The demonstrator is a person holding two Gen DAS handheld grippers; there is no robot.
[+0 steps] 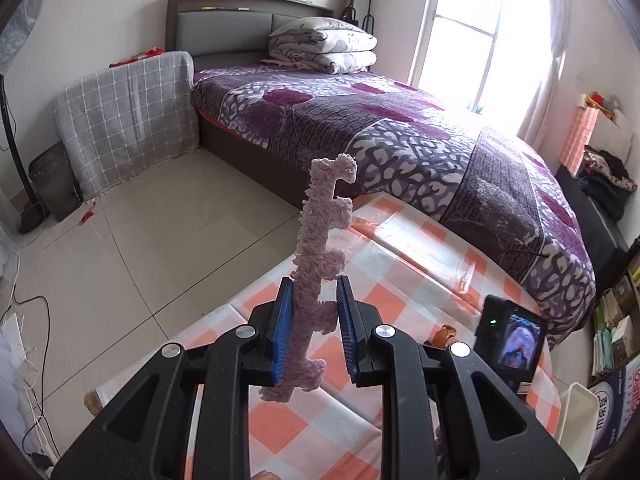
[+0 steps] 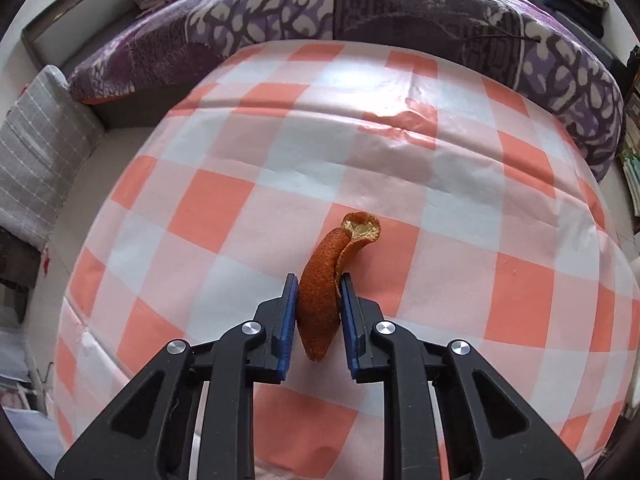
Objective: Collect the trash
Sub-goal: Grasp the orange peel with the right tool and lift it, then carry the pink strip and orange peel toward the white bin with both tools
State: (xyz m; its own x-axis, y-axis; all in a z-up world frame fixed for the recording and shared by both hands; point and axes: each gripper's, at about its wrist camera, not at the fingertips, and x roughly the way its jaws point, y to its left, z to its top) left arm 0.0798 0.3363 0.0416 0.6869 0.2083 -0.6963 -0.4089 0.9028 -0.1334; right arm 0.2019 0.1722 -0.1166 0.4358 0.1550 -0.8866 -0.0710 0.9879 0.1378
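We are holding a pink foam strip [image 1: 316, 276] upright in the left gripper [image 1: 314, 292], jaws closed on it, raised above the checked tablecloth [image 1: 400, 256]. We are clamping the right gripper [image 2: 319, 290] onto an orange peel [image 2: 320, 296] lying on the tablecloth, pads pressing both its sides.

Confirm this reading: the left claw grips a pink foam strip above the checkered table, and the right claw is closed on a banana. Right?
One thing is wrong: the right claw is closed on an orange peel, not a banana, as the right wrist view shows. The rest stands: the left claw grips the pink foam strip above the checkered table.
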